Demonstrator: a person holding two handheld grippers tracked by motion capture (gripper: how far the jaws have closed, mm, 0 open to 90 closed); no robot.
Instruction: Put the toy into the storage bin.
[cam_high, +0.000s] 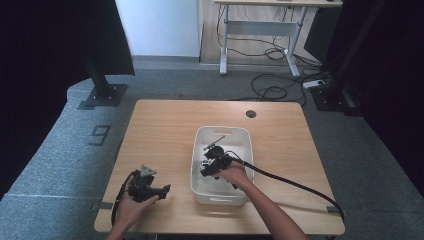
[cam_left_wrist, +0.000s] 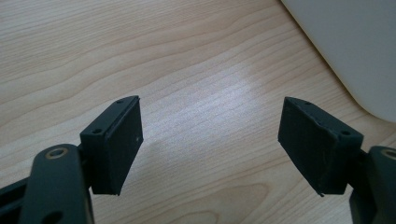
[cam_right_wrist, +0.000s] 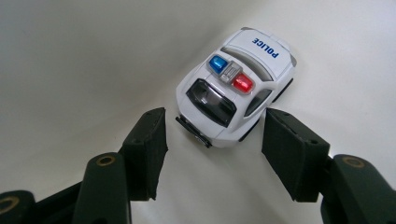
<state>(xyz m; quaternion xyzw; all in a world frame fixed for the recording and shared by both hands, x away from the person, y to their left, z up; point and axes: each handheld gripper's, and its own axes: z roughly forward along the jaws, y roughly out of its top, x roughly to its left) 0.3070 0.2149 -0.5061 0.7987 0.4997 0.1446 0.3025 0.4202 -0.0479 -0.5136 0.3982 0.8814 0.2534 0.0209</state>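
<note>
Toy police car (cam_right_wrist: 236, 100): looked glossy white plastic, smooth; black glossy windows; translucent red and blue roof lights beside silvery centre piece.
Bin (cam_high: 244, 142): looked white plastic, smooth, soft satin sheen inside.
Table (cam_high: 165, 125): light wood-grain top, smooth, faint sheen under light in left gripper view.
Right gripper (cam_right_wrist: 212, 140): 2 jaw pads looked matt black rubbery foam, edges slightly rough; arms behind looked matt dark plastic with brass-coloured rivets.
Left gripper (cam_left_wrist: 210, 140): same matt black pads, 1 edge frayed.
Floor (cam_high: 55, 150): grey carpet, rough.
</note>
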